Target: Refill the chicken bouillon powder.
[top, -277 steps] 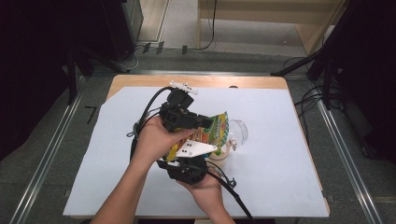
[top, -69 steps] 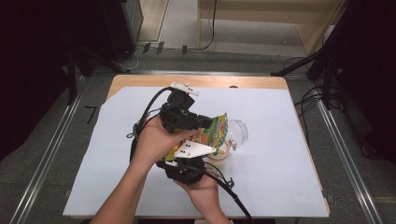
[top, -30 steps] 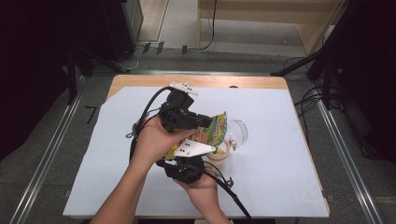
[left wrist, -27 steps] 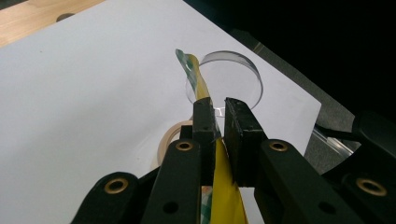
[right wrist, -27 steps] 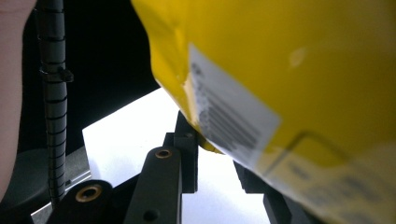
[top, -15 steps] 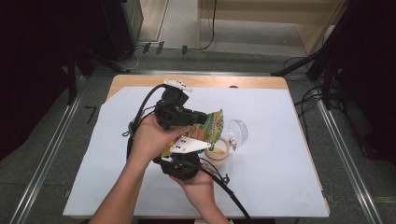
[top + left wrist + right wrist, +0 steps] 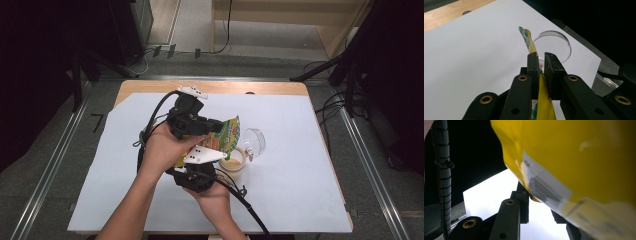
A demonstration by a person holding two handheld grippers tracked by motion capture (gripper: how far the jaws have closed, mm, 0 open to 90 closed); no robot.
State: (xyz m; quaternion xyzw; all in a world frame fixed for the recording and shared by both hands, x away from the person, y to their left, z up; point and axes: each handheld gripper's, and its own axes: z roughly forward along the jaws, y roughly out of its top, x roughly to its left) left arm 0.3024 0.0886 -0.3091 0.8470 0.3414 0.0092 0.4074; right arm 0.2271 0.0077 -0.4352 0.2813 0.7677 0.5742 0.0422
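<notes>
Between the frame half a second back and this one, both hands and the pouch [image 7: 220, 140] they carry have slid slightly toward the right of the high view, back over the small round jar [image 7: 233, 164]. That pouch is a flat, glossy foil-like packet, yellow with green and red print, tilted so one upper corner points toward the far right; a pale label with a barcode shows on its yellow side in the right gripper view. The left gripper [image 7: 540, 63] has its two black jaws nearly together, pinching the thin upper edge of the pouch between the pads. The right gripper [image 7: 197, 175] sits under the packet's lower end; its jaws have just been opening a little, the pouch's bottom edge lies between them, and whether the pads press on it I cannot tell. A clear, dome-shaped lid [image 7: 255, 141] lies just beside the jar, whose open mouth shows a tan, grainy filling. All of this sits on a smooth white sheet [image 7: 310, 200] covering a wooden table [image 7: 150, 87]. Black cables [image 7: 150, 127] loop from the grippers across the sheet.
</notes>
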